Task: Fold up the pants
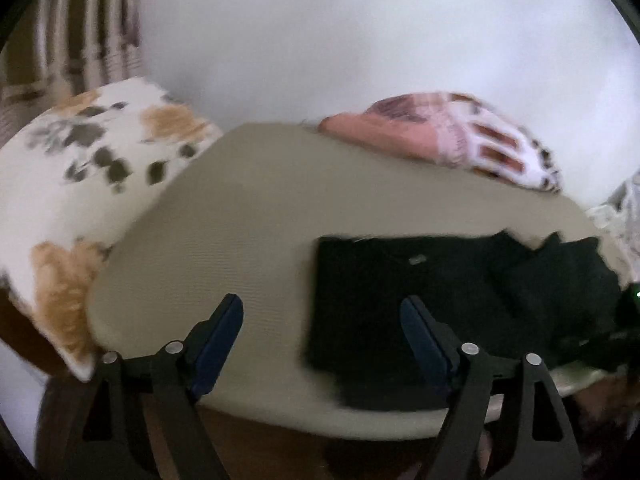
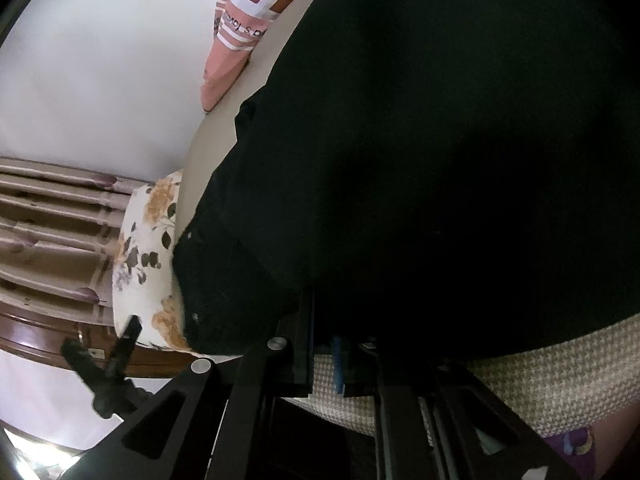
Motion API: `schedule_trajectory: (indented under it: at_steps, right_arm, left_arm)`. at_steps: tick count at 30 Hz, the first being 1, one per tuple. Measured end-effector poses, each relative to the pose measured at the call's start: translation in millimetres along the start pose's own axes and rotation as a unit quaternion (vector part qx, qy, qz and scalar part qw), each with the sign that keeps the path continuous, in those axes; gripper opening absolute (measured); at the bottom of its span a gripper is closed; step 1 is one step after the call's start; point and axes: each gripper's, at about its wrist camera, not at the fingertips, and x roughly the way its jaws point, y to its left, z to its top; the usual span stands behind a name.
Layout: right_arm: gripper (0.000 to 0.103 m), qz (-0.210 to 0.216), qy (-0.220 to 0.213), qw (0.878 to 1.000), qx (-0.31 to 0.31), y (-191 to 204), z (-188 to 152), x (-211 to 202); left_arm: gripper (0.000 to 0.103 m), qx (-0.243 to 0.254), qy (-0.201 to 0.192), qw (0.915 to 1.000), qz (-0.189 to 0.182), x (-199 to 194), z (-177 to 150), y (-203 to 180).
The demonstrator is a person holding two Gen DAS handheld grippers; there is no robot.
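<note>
Your left gripper [image 1: 322, 322]: jaws spread wide with nothing between them; it tilts downward over the near edge of the beige pad [image 1: 240, 208], its right-hand finger in front of the fabric's near left corner, its left-hand finger over bare pad.
Your right gripper [image 2: 324, 354]: jaws nearly together, pinched on the near hem of the black pants [image 2: 440, 140]; it angles down, low and close to the surface, and the cloth rises from the fingers to fill most of that view.
Woven cover [image 2: 560, 368]: a houndstooth-textured surface lies directly under your right gripper's fingers.
Pants: they lie on the right half of the pad as a dark folded block with a squared left edge; the right end is bunched and uneven. A small pale label shows near the far edge.
Other tool: from the right wrist view your left gripper shows low at the left, fingers apart, clear of the cloth.
Floral pillow [image 1: 80, 168]: against the pad's left edge.
Pink patterned garment [image 1: 440, 136]: at the pad's far edge.
White wall [image 1: 360, 32]: behind everything.
</note>
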Motion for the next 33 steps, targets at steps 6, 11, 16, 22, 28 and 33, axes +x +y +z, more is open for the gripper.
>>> schedule_trajectory:
  at_steps: [6,11,16,22,28,33]
  right_arm:
    - [0.013,0.043,-0.008,0.999,0.022,-9,1,-5]
    - [0.019,0.078,-0.083,0.992,0.049,-40,20,-49]
    - [0.02,0.086,-0.17,0.977,0.096,-96,61,-102]
    - [0.02,0.091,-0.266,0.947,0.157,-161,114,-164]
    - [0.006,0.051,-0.314,0.933,0.167,-190,137,-214]
    - [0.005,0.055,-0.358,0.921,0.142,-176,83,-268]
  left_arm:
    - [0.088,0.056,0.059,0.9964,-0.025,59,-6,-64]
    - [0.088,0.023,0.119,0.9922,-0.027,101,-24,-59]
    - [0.088,0.024,0.124,0.992,-0.002,102,-21,-56]
    - [0.089,-0.02,0.142,0.9897,0.003,114,-21,-34]
    - [0.093,-0.028,0.145,0.989,0.006,119,-21,-28]
    - [0.095,-0.024,0.146,0.989,0.003,120,-22,-27]
